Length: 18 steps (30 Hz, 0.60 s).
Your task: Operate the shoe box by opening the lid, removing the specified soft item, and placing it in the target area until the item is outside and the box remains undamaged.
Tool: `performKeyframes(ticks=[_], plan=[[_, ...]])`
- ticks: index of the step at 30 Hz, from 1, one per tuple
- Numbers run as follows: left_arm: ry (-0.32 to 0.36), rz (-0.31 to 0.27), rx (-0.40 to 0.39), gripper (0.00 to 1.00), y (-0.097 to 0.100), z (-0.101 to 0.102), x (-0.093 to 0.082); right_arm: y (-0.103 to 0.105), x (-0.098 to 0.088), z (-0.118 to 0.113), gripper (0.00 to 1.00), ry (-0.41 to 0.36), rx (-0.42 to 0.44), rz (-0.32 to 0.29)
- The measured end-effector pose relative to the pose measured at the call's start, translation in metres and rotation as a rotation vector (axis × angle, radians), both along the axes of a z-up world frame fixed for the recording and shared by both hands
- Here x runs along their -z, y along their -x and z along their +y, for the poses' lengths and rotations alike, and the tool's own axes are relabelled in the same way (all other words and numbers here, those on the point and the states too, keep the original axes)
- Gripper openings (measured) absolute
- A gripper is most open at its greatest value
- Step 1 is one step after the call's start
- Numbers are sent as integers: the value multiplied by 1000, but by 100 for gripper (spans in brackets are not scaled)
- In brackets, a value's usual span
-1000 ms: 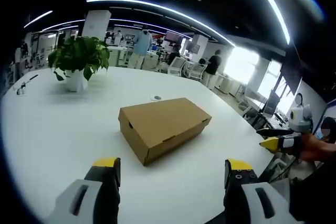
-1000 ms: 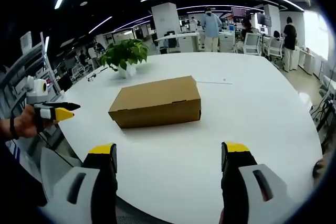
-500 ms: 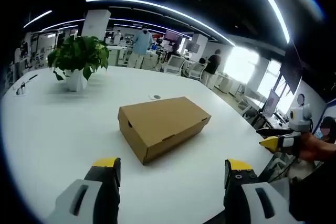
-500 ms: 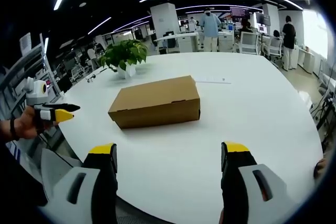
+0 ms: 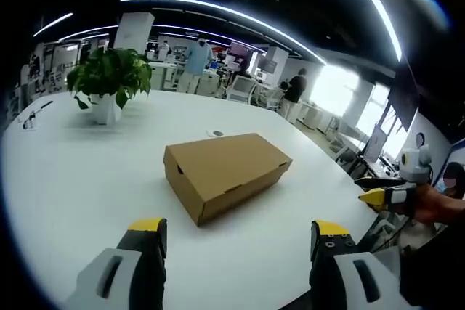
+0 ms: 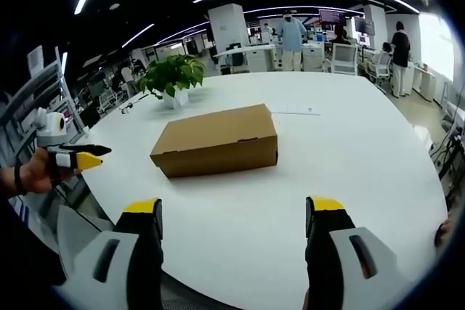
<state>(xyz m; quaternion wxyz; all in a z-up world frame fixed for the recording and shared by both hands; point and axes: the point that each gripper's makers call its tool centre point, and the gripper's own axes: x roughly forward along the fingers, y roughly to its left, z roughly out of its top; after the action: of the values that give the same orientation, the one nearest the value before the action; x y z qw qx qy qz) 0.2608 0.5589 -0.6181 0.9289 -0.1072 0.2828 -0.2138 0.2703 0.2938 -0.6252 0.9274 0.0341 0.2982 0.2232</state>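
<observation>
Centrally, closed shoe box (image 5: 227, 174) on white table (image 5: 65, 179); open-plan office.

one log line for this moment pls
stage: pre-contact | shoe box: lid shut, on white table | left claw: open, short of box | right claw: open, short of box

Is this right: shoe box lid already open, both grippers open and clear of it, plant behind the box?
Not quite. The shoe box lid is closed, flat on top in the right gripper view. The rest holds: left gripper and right gripper open, clear; plant behind.
</observation>
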Motion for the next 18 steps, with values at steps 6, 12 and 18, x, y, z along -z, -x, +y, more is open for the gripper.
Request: performKeyframes(ticks=[6, 12, 18], plan=[[4, 1, -3, 83, 0, 0, 1, 0, 0, 1, 76, 0, -5, -1], [5, 2, -6, 83, 1, -1, 2, -1, 1, 3, 76, -11, -4, 1], [3, 2, -10, 83, 1, -1, 4, -1, 6, 13, 76, -16, -24, 17]])
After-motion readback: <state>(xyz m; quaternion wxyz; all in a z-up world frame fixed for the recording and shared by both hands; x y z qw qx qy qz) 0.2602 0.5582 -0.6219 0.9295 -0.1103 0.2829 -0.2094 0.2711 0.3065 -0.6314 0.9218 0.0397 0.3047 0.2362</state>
